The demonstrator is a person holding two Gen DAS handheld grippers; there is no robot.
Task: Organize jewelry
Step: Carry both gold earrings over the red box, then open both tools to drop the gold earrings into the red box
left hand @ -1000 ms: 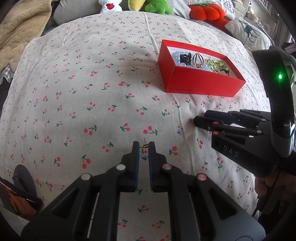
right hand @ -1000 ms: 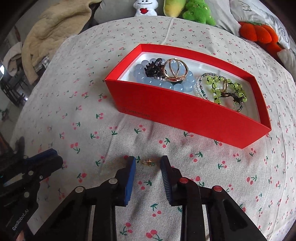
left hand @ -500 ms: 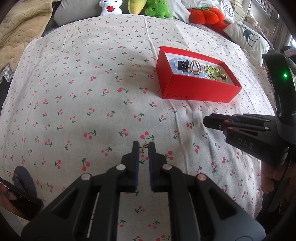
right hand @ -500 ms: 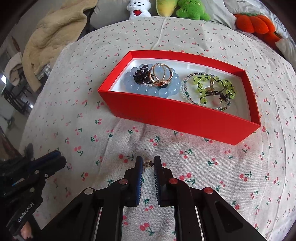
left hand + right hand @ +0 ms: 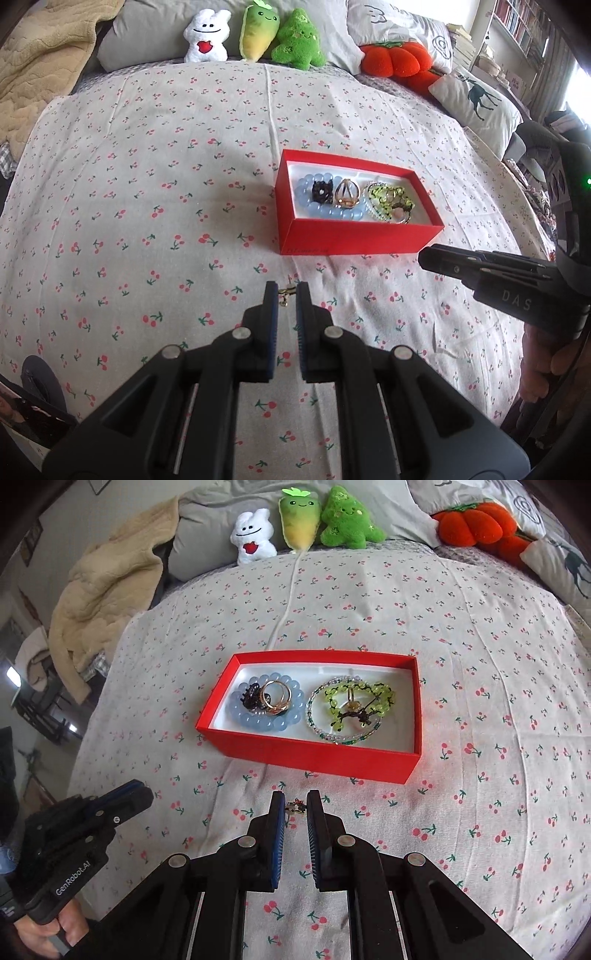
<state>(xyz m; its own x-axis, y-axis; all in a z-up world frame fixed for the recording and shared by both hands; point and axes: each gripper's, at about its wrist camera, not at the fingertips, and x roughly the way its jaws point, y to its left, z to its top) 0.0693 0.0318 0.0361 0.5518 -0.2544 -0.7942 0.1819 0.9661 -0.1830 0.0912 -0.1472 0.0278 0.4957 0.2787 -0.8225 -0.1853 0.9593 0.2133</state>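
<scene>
A red box [image 5: 354,236] [image 5: 295,753] sits on the cherry-print bedsheet and holds a blue bead bracelet [image 5: 258,722], gold rings [image 5: 275,699], a black piece and a green bead bracelet [image 5: 345,710]. My left gripper [image 5: 287,291] is shut on a small gold earring [image 5: 285,293], held above the sheet in front of the box. My right gripper [image 5: 295,806] is shut on another small gold earring [image 5: 296,806], also held above the sheet just in front of the box. Each gripper shows in the other's view: the right one [image 5: 480,266] and the left one [image 5: 110,805].
Plush toys [image 5: 255,37] [image 5: 306,520] and pillows line the head of the bed. A beige blanket [image 5: 99,590] lies at the left. An orange plush [image 5: 395,61] and a deer-print pillow [image 5: 476,99] lie at the right.
The right gripper closed on its earring. Both grippers lifted and drew back from the sheet, each carrying an earring; the box now looks farther away and more from above.
</scene>
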